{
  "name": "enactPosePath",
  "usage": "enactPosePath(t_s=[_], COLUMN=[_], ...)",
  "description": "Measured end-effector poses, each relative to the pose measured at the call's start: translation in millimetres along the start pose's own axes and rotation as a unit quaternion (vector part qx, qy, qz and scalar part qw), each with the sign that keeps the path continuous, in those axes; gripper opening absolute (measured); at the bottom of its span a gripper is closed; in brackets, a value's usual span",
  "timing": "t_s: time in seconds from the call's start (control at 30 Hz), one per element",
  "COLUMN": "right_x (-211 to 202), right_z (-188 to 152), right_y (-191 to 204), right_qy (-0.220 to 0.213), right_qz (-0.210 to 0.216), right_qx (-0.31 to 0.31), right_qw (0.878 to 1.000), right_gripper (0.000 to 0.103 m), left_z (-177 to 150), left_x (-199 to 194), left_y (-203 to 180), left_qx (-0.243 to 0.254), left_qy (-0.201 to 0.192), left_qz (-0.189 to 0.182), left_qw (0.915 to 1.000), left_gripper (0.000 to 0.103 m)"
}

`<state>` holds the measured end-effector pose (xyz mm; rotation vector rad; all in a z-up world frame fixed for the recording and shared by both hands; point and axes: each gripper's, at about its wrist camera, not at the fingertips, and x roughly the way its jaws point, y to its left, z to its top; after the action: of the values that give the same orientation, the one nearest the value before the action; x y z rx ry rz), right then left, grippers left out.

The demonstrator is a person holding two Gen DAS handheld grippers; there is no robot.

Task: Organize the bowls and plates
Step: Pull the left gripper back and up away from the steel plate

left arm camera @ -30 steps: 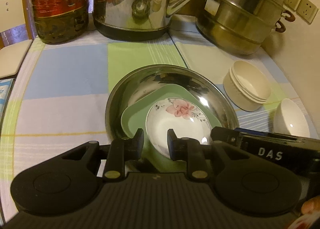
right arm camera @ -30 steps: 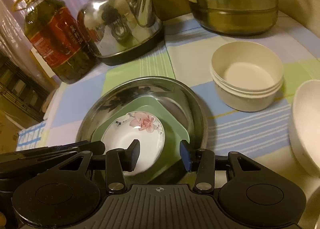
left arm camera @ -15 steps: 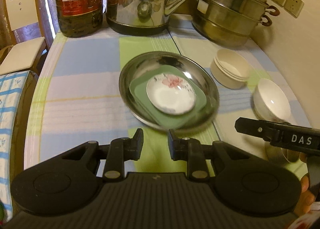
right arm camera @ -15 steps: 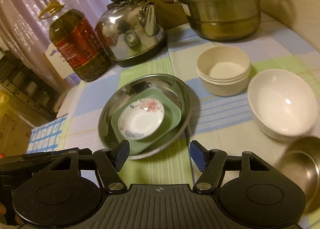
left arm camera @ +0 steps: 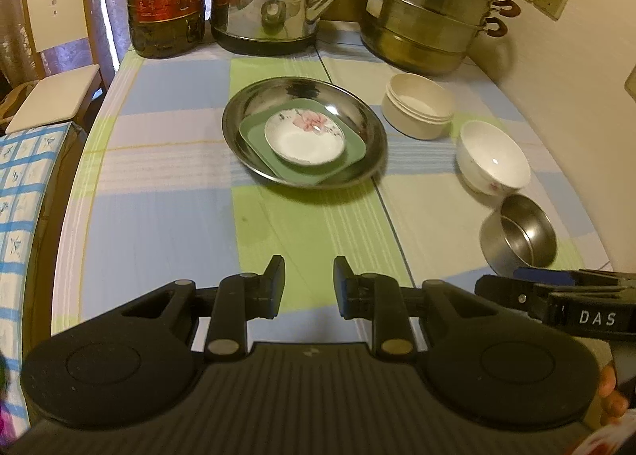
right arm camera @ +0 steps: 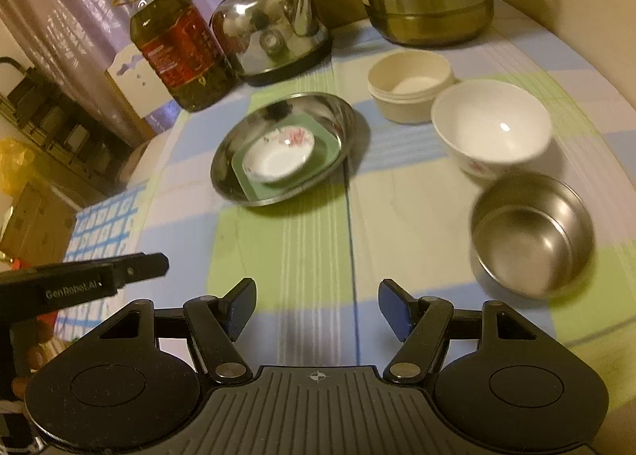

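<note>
Both grippers have drawn back from the plate stack: the left gripper [left arm camera: 305,283] narrow and empty, the right gripper [right arm camera: 316,308] just spread wide, nothing between. Floral saucer [left arm camera: 304,135] sits on green plate [left arm camera: 349,149] in steel dish [left arm camera: 369,129]; white bowl [right arm camera: 492,128], steel bowl [right arm camera: 530,234] and cream bowls [right arm camera: 411,82] stand loose. Risk: steel bowl lies near the checked tablecloth's [left arm camera: 167,224] edge, and a careless reach could knock it off.

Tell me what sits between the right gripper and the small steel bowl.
Nothing: in the right wrist view only bare checked tablecloth separates the open right gripper from the small steel bowl.
</note>
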<state>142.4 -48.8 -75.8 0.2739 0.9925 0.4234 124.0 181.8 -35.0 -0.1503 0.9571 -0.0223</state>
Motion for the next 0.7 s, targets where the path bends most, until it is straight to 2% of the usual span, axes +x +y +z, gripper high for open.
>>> enactPosePath(t_s=[0.4, 0.7], right_x=[-48, -75], right_z=[-40, -64], right_y=[-26, -52], right_qy=[0.011, 0.016], right_qz=[-0.016, -0.038], right_qx=[-0.007, -0.001], right_qw=[1.0, 0.999], right_gripper=[0.068, 0.068], left_z=[-48, -71], left_x=[-31, -43], left_y=[-39, -67], left_qx=[-0.004, -0.002], left_qy=[0.001, -0.003], left_qz=[0.005, 0.006], left_qw=[1.0, 1.0], left_gripper=[0.023, 0.023])
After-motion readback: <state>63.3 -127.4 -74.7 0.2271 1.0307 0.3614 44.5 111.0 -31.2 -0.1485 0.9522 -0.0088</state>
